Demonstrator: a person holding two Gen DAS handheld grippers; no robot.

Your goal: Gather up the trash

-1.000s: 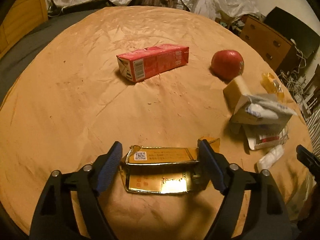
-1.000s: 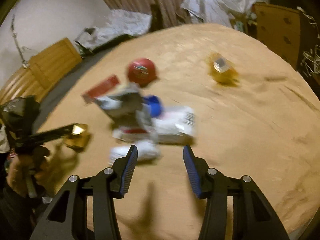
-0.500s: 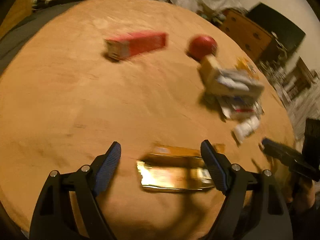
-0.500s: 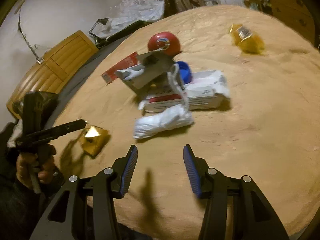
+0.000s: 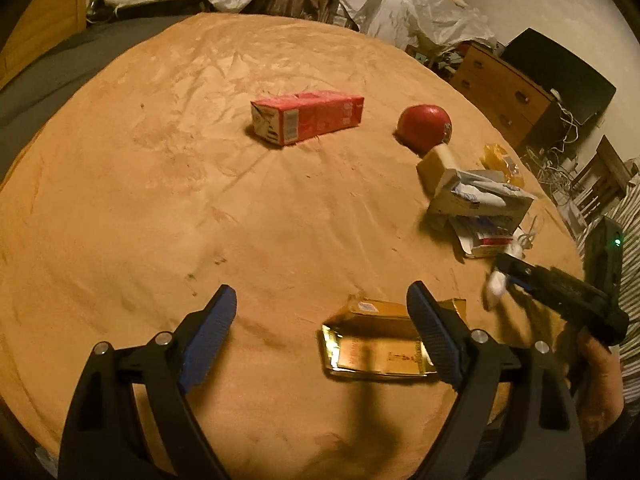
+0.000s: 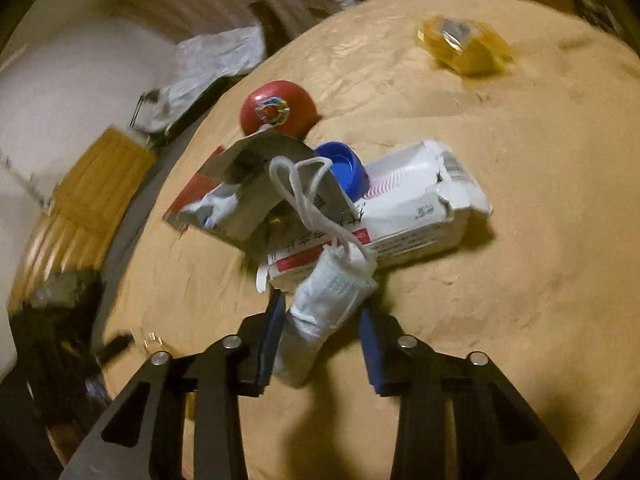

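Right claw (image 6: 320, 336) closing around rolled face mask (image 6: 328, 300), pads not yet pinching. Left claw (image 5: 320, 320) spread, opening, straddling flattened gold carton (image 5: 372, 344) on surface (image 5: 160, 220) for pickup.

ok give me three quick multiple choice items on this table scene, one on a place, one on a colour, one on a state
1. Where does the rolled face mask lie?
A. between the right gripper's fingers
B. on the red carton
C. beside the yellow packet

2. What colour is the bottle cap behind the white box?
A. green
B. blue
C. black

3. How does the left gripper stand?
A. shut on the gold box
B. shut, empty
C. jaws apart, gripping nothing

Answers: 1 A, the right gripper has a blue pad on each side of it. 2 B, plainly blue. 3 C, the flattened gold box lies loose by one finger.
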